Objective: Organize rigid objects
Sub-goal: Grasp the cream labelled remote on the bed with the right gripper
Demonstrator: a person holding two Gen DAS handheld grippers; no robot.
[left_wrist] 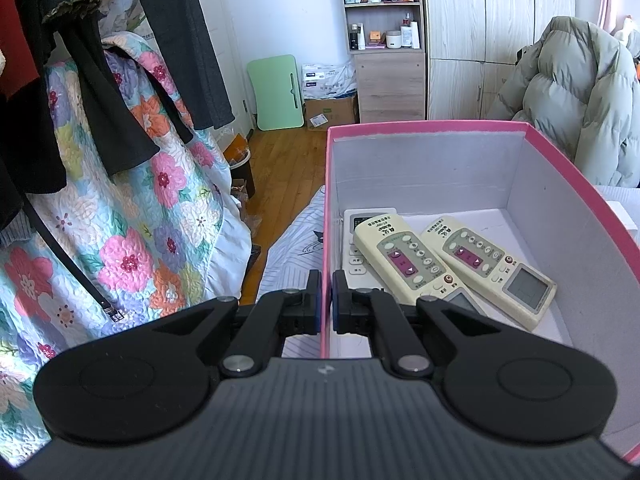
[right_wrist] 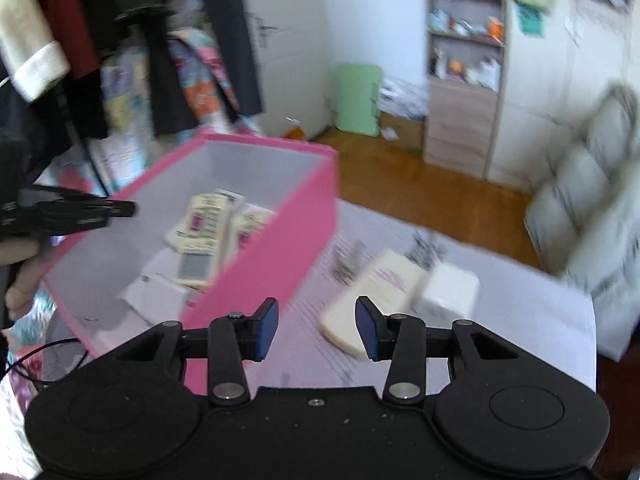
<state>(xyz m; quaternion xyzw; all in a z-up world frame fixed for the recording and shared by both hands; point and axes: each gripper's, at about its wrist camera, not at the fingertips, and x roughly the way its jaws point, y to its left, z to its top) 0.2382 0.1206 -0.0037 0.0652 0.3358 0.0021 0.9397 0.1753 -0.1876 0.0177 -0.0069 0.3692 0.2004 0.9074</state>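
A pink box [left_wrist: 568, 160] with a white inside holds three cream remote controls [left_wrist: 404, 254]. My left gripper [left_wrist: 326, 280] is shut on the box's left wall, one finger inside and one outside. In the blurred right wrist view the pink box [right_wrist: 280, 240] sits at left with the remotes [right_wrist: 200, 236] inside. My right gripper [right_wrist: 317, 324] is open and empty, above the bed sheet just right of the box. A cream remote [right_wrist: 372, 292] and a white block [right_wrist: 450, 290] lie on the sheet beyond it. The left gripper [right_wrist: 120, 209] shows at the box's left rim.
A floral quilt [left_wrist: 132, 232] and dark hanging clothes [left_wrist: 80, 80] are at left. A puffy grey-green jacket [left_wrist: 580, 92] is at right. Wooden floor, a green panel [left_wrist: 276, 92], cardboard boxes and a shelf unit [left_wrist: 384, 40] stand beyond the bed.
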